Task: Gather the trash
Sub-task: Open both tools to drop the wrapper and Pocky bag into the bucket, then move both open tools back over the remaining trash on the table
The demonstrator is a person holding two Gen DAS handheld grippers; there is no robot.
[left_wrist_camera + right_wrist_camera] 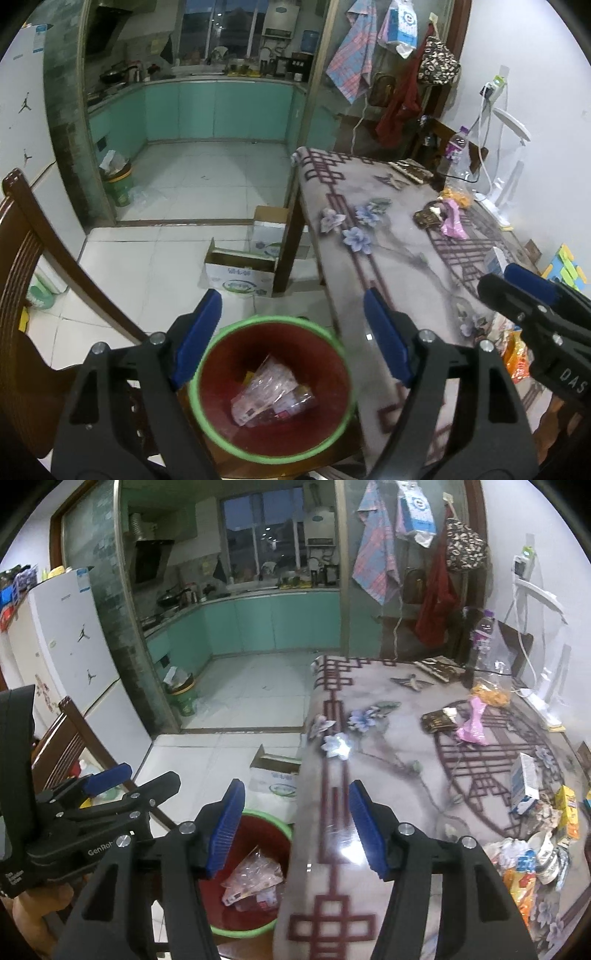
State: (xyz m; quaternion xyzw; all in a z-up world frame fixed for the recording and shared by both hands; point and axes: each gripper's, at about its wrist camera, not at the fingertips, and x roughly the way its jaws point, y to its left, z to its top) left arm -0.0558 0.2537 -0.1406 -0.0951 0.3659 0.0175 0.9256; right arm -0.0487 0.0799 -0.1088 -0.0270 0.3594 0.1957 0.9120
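Observation:
A red bin with a green rim (201, 410) stands on the floor against the table edge, with crumpled clear wrappers (271, 395) at its bottom. My left gripper (291, 306) hangs open right above it, nothing between its blue pads (201, 328). My right gripper (295, 794) is open and empty over the table's near edge, beside the bin's rim (255, 932). A pile of wrappers and cups (532, 856), a small carton (524, 782) and a yellow box (567, 808) lie on the table to its right. In the right wrist view the left gripper (151, 775) shows at the left.
The patterned tablecloth (388, 731) also carries a pink bag (472, 723), a dark packet (437, 720), a bottle (484, 635) and a white lamp (543, 594). Cardboard boxes (243, 273) sit on the floor by the table leg. A wooden chair (33, 280) stands at the left.

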